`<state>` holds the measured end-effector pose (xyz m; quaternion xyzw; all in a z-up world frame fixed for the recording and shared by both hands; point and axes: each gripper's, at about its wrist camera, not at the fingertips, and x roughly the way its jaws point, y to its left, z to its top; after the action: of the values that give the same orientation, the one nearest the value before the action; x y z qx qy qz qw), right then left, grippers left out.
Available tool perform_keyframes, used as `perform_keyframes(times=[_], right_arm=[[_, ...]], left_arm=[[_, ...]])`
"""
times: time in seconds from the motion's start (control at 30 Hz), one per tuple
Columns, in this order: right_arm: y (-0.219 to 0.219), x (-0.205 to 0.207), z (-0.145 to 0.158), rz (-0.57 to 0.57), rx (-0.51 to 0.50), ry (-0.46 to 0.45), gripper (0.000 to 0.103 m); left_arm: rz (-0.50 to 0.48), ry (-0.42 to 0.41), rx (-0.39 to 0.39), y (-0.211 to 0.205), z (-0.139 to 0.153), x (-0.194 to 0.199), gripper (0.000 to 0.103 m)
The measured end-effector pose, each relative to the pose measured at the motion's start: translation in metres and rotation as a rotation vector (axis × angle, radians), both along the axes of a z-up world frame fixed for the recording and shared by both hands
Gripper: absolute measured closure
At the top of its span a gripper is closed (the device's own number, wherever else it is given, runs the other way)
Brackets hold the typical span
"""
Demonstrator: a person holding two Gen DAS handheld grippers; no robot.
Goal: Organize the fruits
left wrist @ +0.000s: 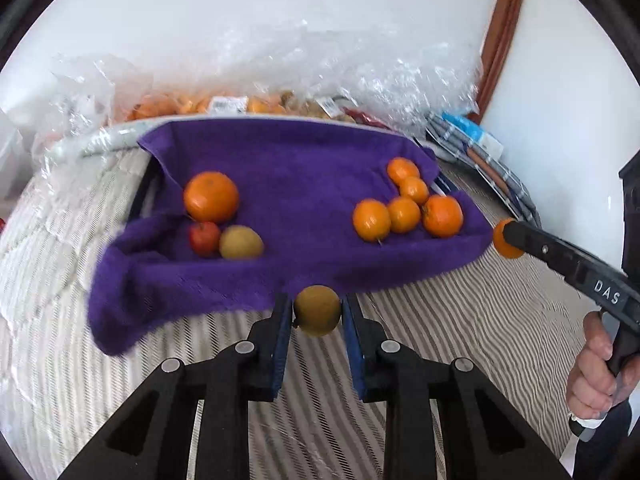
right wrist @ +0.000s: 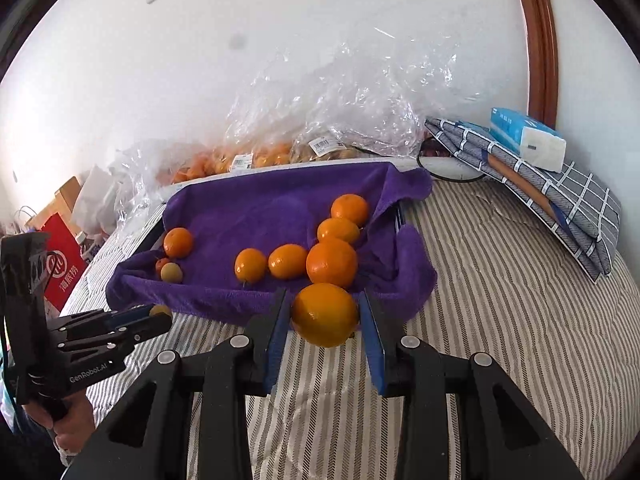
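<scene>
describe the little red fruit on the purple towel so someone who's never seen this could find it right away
Find the purple towel spread in a tray on the striped bed. On the side away from the cluster of five oranges lies a group of three fruits. The small red fruit is tucked just in front of the big orange, beside a yellow-brown fruit; it is the only red one and the smallest there.

L gripper (left wrist: 316, 312): your jaws are clamped on a small yellow-green fruit (left wrist: 317, 310), blue pads pressing both sides, fingers pointing fwd and down. R gripper (right wrist: 325, 314): clamped on an orange (right wrist: 325, 315), same downward tilt, pads tight on its flanks. Your right hand (left wrist: 596, 376) wraps the pistol handle at the left view's right edge; your left hand (right wrist: 68, 420) grips its handle low at the right view's left edge. Both grippers sit side by side, apart.
</scene>
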<state>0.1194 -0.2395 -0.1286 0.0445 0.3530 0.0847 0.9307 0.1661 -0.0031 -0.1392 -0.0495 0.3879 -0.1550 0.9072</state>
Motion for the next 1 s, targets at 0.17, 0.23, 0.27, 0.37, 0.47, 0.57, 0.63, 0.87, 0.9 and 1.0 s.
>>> perform_keyframes(times=[0.17,0.23,0.27,0.37,0.47,0.57,0.63,0.87,0.9,1.0], right_arm=[[0.010,0.031,0.009,0.028,-0.005,-0.029,0.068],[0.015,0.047,0.010,0.038,-0.017,-0.041,0.068],[0.017,0.056,0.010,0.045,-0.019,-0.043,0.068],[0.023,0.079,0.006,0.072,-0.009,-0.035,0.068],[0.029,0.096,-0.003,0.084,0.004,-0.020,0.068],[0.034,0.105,-0.014,0.091,0.010,0.006,0.068],[0.037,0.107,-0.021,0.096,0.006,0.021,0.068],[0.036,0.107,-0.028,0.097,-0.005,0.034,0.068],[0.036,0.106,-0.028,0.097,-0.007,0.037,0.068],[0.034,0.098,-0.019,0.067,-0.032,0.027,0.068]], left_arm=[[0.078,-0.051,0.024,0.021,0.019,0.028,0.078],[0.090,-0.062,0.005,0.026,0.023,0.041,0.078],[0.087,-0.060,-0.005,0.027,0.023,0.048,0.078],[0.077,-0.043,-0.035,0.029,0.019,0.066,0.078],[0.068,-0.032,-0.052,0.025,0.014,0.076,0.078],[0.060,-0.021,-0.048,0.019,0.008,0.081,0.078],[0.055,-0.010,-0.047,0.017,0.004,0.083,0.078],[0.037,-0.012,0.012,0.008,0.002,0.084,0.078],[0.042,-0.016,0.033,0.007,0.003,0.083,0.078],[0.076,-0.028,0.064,0.009,0.010,0.075,0.075]])
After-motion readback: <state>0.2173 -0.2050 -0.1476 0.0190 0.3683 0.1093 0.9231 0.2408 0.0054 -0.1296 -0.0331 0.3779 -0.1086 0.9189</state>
